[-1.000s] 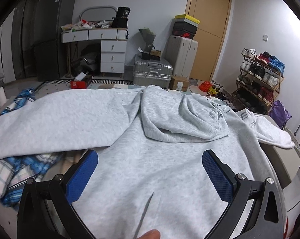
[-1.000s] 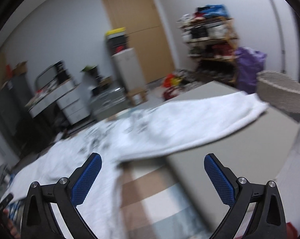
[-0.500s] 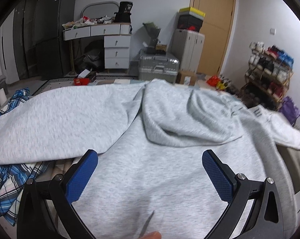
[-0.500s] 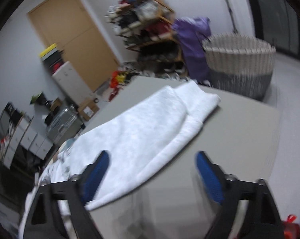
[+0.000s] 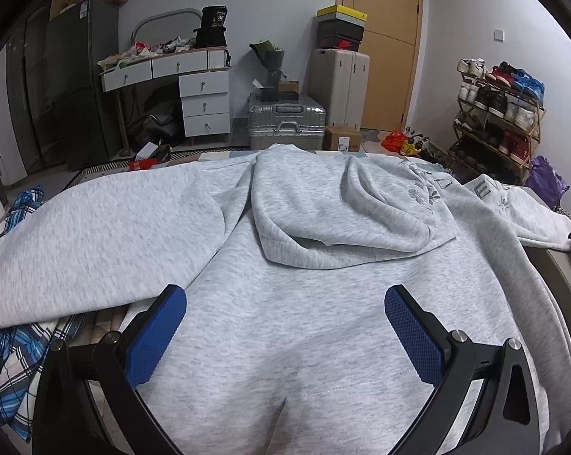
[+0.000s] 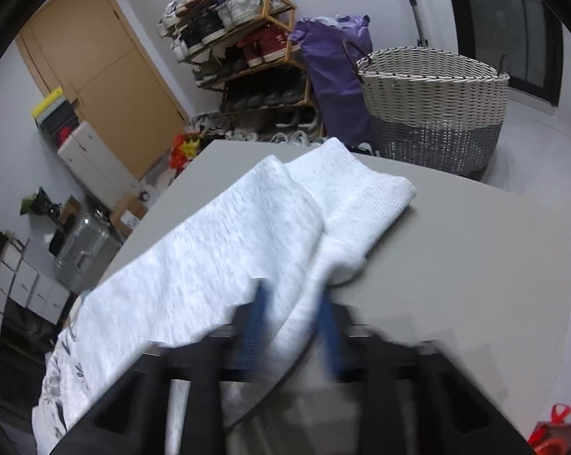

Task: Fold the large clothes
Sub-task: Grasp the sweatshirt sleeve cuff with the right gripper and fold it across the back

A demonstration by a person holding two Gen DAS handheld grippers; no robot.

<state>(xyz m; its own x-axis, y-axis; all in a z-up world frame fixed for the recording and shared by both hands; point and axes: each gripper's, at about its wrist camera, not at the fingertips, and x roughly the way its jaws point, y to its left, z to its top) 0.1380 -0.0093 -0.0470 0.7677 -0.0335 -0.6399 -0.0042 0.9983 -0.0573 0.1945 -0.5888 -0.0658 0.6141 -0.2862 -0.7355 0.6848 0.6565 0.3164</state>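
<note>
hoodie: big grey one, spread back-up across the tabletop, hood flopped over the upper back, body running away from the left wrist camera.
right sleeve: stretched out along the tabletop toward the wicker basket, cuff at the far end. Long axis goes pretty much straight out from the right jaws.
right gripper: jaws just been closing, now pinched narrow with the near edge of the sleeve bunched between the blue pads. Bit blurry, but looks like a real bite on the fabric, short of the cuff.
left gripper: jaws wide, nothing in them, hovering over the lower back of the hoodie.
left sleeve: lying out to the left, partly over a blue plaid cloth.
nearer hand: the right one, obviously. It's already on the sleeve.
my guess: next is swinging that sleeve back across the body, so the pull goes along the sleeve's length toward the hood.
</note>
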